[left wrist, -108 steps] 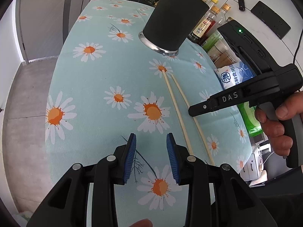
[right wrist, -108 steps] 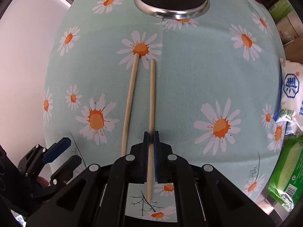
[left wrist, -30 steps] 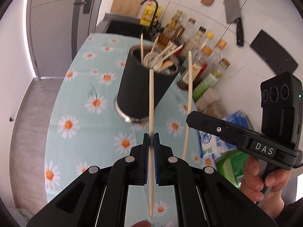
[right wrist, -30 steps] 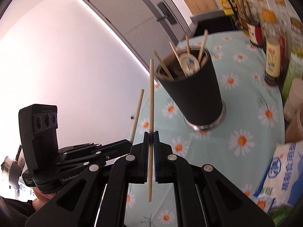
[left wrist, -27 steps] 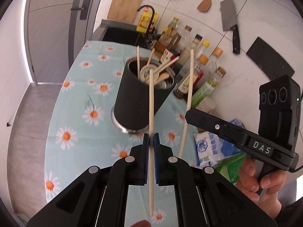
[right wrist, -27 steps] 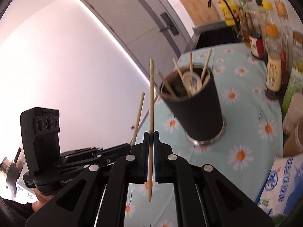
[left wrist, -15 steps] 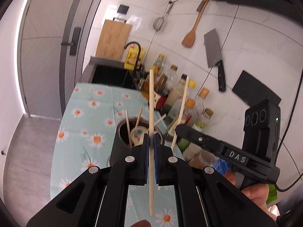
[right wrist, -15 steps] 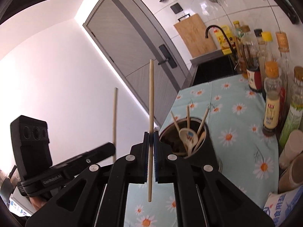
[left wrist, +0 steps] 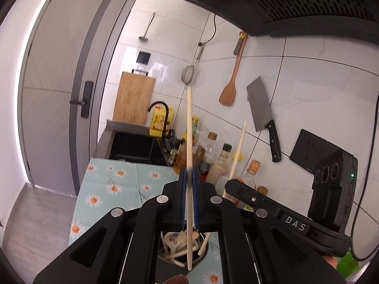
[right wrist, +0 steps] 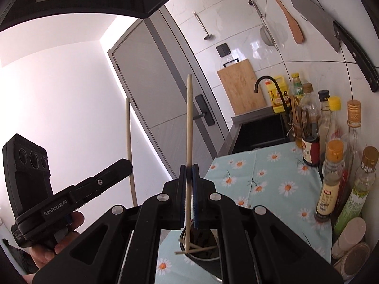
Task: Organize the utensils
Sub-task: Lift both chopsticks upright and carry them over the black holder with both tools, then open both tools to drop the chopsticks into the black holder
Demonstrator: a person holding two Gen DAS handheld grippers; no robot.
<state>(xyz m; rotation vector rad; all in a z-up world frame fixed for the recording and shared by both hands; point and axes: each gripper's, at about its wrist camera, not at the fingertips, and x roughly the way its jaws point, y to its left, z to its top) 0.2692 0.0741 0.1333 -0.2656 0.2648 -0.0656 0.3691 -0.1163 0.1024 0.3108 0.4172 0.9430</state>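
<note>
Both chopsticks are up in the air and standing near vertical, one in each hand. The left hand-held gripper [left wrist: 188,179] is clenched on the left chopstick [left wrist: 189,127], blue pads pressed flat against the wood around its middle, thick end pointing at the ceiling. The right hand-held gripper [right wrist: 188,172] has the right chopstick [right wrist: 189,123] pinched the same way, jaws closed tight on the shaft.

Right below them sits the utensil holder [right wrist: 201,252], a dark cup on the daisy-print worktop [right wrist: 272,179]. In the right wrist view the lower tip of that chopstick looks to be at or just inside the holder's mouth, among a few sticks already leaning there. In the left wrist view the other chopstick's lower end hangs over the opening [left wrist: 182,250], where a spoon and more sticks crowd the inside; whether it has crossed the rim, I can't tell.

So, by my reckoning: picking up is done, carrying is done, and what's left is the drop. Neither stick is released yet. No loose utensil shows on the cloth in these views, though much of it is hidden behind the grippers. The holder is already fairly full, so the sticks may need to slide between the others rather than land on top of them.
</note>
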